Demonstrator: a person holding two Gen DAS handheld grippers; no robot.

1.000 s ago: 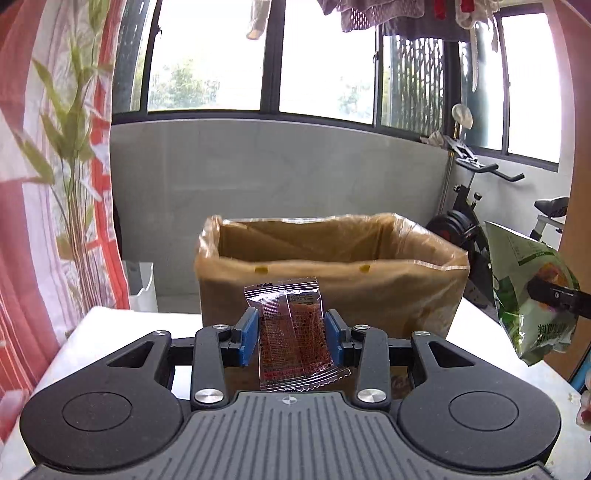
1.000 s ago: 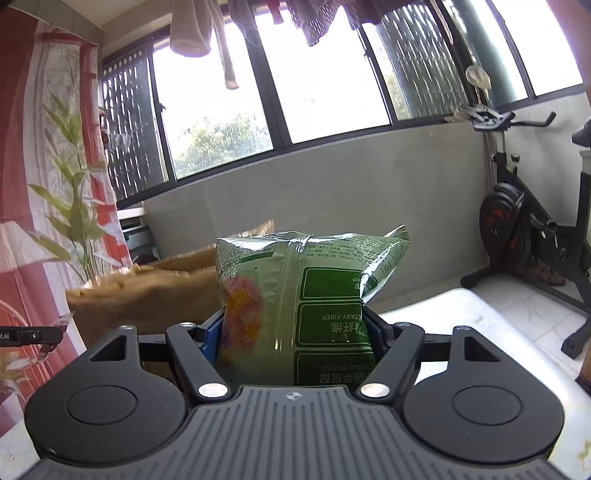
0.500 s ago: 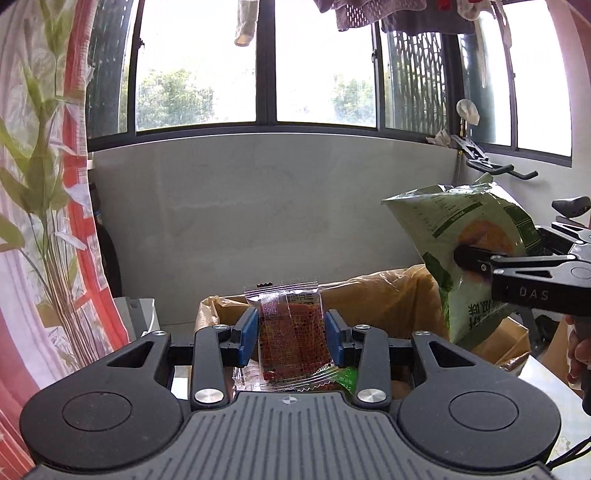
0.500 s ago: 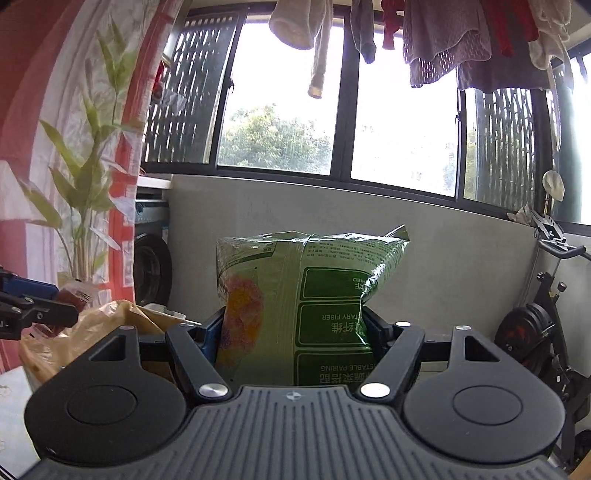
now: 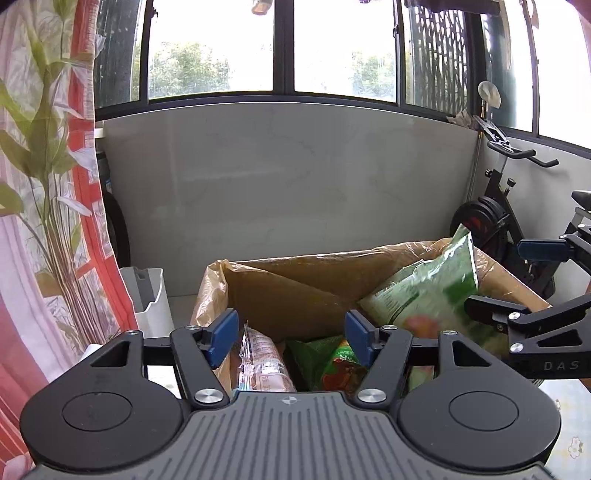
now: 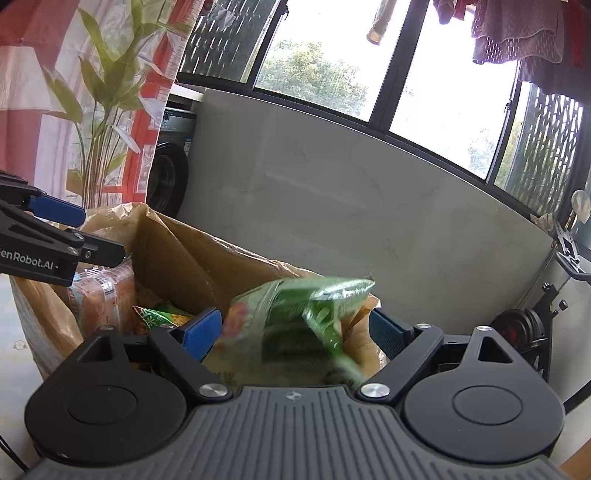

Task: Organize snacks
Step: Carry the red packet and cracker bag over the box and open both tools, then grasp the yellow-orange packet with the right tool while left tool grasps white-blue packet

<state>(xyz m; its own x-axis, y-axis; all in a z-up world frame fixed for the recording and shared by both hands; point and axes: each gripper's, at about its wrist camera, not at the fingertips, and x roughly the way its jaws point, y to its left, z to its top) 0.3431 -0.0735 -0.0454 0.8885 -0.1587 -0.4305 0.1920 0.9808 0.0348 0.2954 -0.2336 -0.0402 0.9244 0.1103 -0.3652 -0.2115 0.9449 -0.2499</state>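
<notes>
Box (image 5: 280,295), brown cardboard lined with tan plastic, fills the lower middle of the left wrist view, its top open. Left claw (image 5: 291,338) hangs over the near edge, blue pads spread apart with nothing pressed between them; its jaws have just been opening. Below the gap, inside the box, lie a pale pink packet (image 5: 264,363) and a green and red packet (image 5: 338,365). At right of the frame, a big green bag (image 5: 432,291) leans tilted inside the box, blurred. Right claw (image 5: 524,284) reaches in from the right edge, one blue pad above the bag and a black finger beside it. A white bin (image 5: 149,299) stands on the floor at left, beside a red and white curtain (image 5: 55,184). An exercise bike (image 5: 509,214) stands at far right.

Right wrist view: the right claw (image 6: 295,332) sits at lower centre, pads wide apart, jaws just opened further. The green bag (image 6: 295,321) is between them, blurred and tipped, touching neither pad clearly, over the box (image 6: 177,258). Left claw (image 6: 66,229) enters from the left edge above the pink packet (image 6: 103,299). Laundry (image 6: 517,33) hangs at upper right before the window.
</notes>
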